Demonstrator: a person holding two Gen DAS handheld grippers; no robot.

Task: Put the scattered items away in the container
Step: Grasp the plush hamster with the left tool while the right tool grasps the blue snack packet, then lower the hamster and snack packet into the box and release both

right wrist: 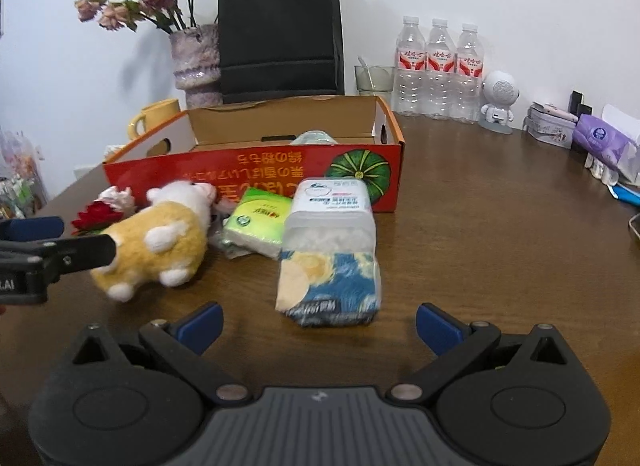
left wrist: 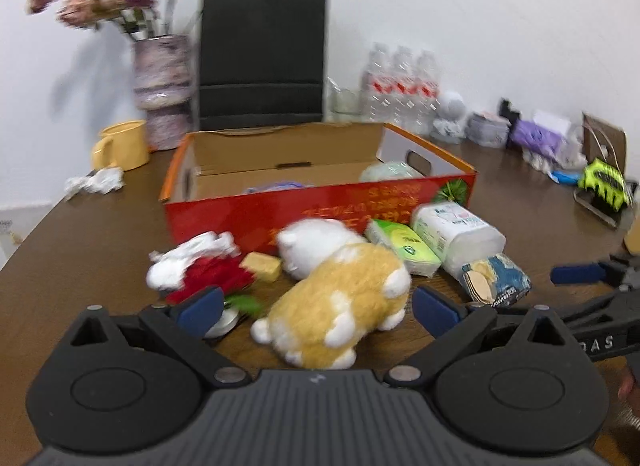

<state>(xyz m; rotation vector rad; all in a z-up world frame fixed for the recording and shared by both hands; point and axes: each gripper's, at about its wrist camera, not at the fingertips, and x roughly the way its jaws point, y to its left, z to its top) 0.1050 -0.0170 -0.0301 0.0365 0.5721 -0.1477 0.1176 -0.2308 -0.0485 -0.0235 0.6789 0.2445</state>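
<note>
The plush toy (left wrist: 336, 298) lies on the brown table (left wrist: 100, 234), just in front of the red box (left wrist: 320, 205); the left gripper (left wrist: 316, 310) has its fingers spread wide, one on each side of the toy, not squeezing it. Next to the toy: green tissue pack (right wrist: 258, 221), clear tub (right wrist: 332, 209), blue pack (right wrist: 330, 286). The right gripper (right wrist: 318, 324) is wide open w/ nothing in it, near the blue pack.
</note>
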